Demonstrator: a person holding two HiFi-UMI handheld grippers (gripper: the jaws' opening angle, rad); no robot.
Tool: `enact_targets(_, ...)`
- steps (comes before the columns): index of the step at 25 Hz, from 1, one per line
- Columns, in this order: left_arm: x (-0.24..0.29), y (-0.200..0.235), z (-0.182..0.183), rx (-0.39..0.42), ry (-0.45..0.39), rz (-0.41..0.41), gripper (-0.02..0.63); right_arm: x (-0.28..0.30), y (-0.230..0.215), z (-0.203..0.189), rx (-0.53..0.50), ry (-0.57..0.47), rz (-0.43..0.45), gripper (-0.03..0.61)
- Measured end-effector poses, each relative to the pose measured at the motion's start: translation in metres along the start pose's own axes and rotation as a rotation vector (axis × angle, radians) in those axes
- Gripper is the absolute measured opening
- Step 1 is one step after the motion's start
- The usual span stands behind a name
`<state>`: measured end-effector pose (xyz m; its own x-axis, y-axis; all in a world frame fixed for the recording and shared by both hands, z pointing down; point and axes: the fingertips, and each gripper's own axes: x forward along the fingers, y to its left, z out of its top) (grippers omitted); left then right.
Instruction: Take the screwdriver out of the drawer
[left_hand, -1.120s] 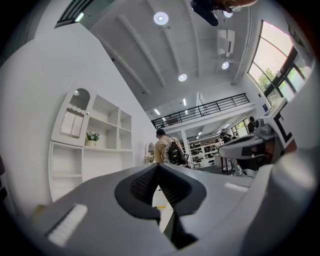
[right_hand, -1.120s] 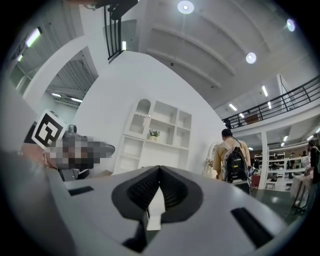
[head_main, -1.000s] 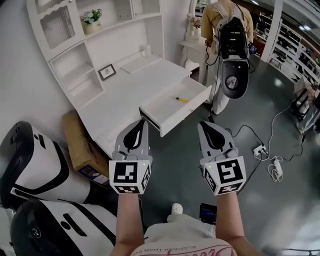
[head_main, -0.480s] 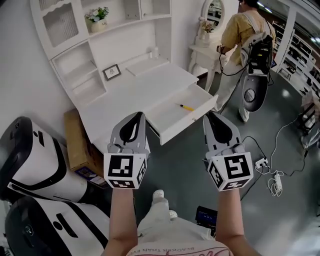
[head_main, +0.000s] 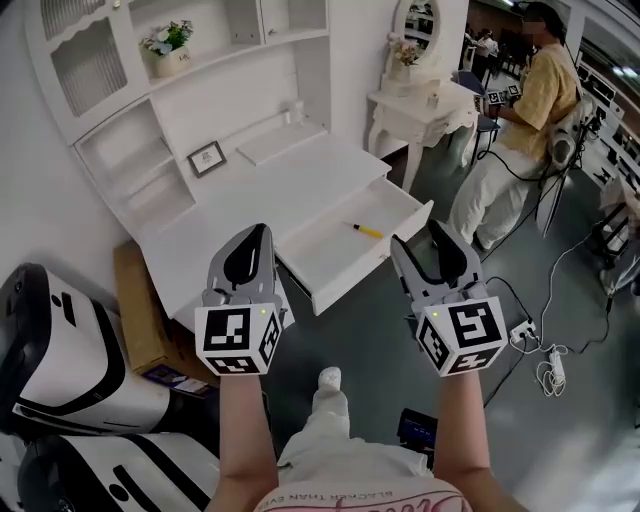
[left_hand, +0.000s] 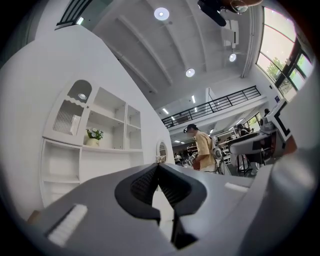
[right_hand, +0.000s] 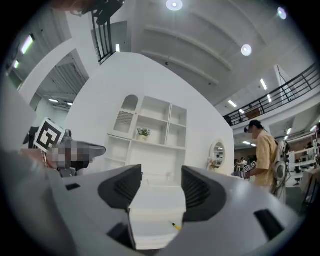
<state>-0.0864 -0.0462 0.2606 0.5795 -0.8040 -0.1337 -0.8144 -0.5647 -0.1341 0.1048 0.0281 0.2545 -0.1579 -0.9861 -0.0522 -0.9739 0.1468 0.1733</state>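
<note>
At the far left of the head view, two white-and-black machines (head_main: 70, 350) are cut off by the picture's edge. A cardboard box (head_main: 133, 310) is partly hidden under the white worktop (head_main: 260, 195). The left tongs (head_main: 252, 232) are held out over the floor, just short of the worktop's near edge. In the left gripper view their jaws are seen closed together at the tips with nothing between them, and most of the lower field is blocked by the tongs' own body.

The drawer (head_main: 320, 250) is pulled out from the worktop. The screwdriver (head_main: 366, 231), yellow-handled, lies inside it towards the right end, untouched; its tip is too small to be made out.

The right tongs (head_main: 422, 240) are held near the drawer's right corner, apart from it. Their jaws have just been opening and now stand apart, with nothing gripped. In the right gripper view the drawer and screwdriver are only seen far off through the gap. At the far right, a person (head_main: 520, 120) in a yellow shirt is seen beside a small dressing table (head_main: 415, 105).
</note>
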Motion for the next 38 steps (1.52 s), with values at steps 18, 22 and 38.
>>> enact_targets(18,0.191,0.082,-0.063,-0.044,0.065,-0.044,0.009,0.195,-0.069,-0.051,0.006,0.095,-0.010,0.314)
enact_targets(22,0.218,0.096,-0.074,-0.061,0.071,-0.046,0.009,0.221,-0.080,-0.061,-0.004,0.109,-0.013,0.314)
enact_targets(38,0.278,0.096,-0.117,-0.083,0.141,-0.054,0.009,0.275,-0.113,-0.126,0.007,0.253,0.054,0.313)
